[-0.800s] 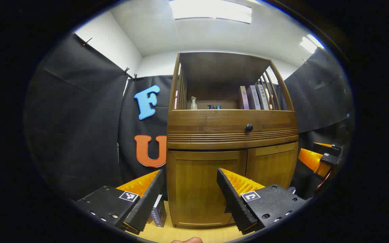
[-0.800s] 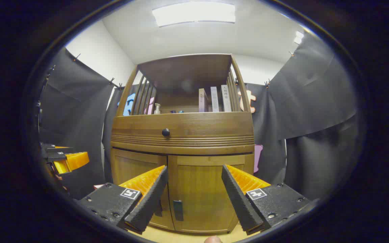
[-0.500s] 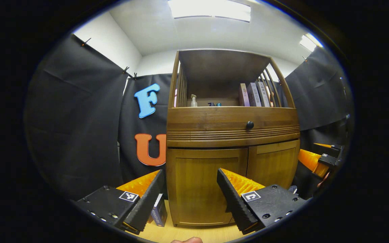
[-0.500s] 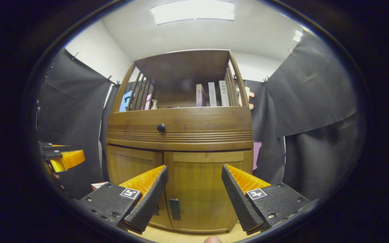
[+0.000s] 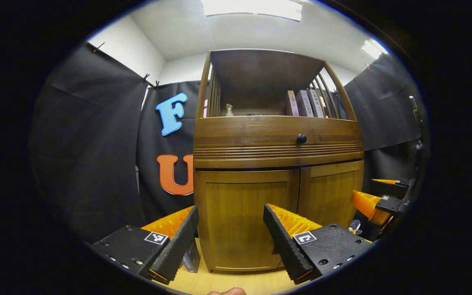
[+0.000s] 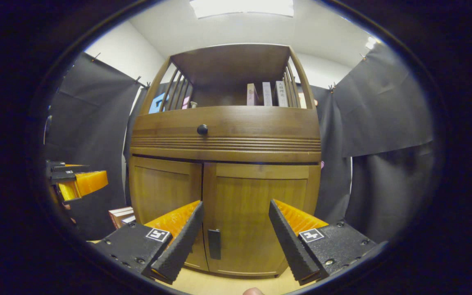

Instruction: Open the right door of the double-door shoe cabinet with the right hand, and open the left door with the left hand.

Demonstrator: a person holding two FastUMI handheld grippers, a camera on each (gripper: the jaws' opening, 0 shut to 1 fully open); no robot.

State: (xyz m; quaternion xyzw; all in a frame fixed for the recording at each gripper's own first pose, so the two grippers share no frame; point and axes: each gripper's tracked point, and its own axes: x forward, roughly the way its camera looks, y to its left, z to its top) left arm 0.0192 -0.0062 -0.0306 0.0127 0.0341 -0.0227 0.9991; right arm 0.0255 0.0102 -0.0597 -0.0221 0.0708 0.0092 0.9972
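1. Shoe cabinet — one, wooden, standing on a pale floor against the booth's black cloth; open shelf on top, a ribbed band with one round black knob below it, two doors at the bottom.
2. Right door — one, shut; straight ahead in the right gripper view; carries one small dark handle low on its inner edge, beside the centre seam; judged the place to take hold.
3. Left door — one, shut; straight ahead in the left gripper view; its handle cannot be made out there.
4. Handling, judged: stiff hinged panels, light to swing; the handle is small and smooth, so a grip could slip; pull outward along the hinge arc.
5. Right gripper — fingers spread wide, holding nothing; near the right door, not touching.
6. Left gripper — fingers spread wide, holding nothing; near the left door, not touching.
7. Books — three upright at the shelf's right.
8. Pump bottle — one, at the shelf's left.
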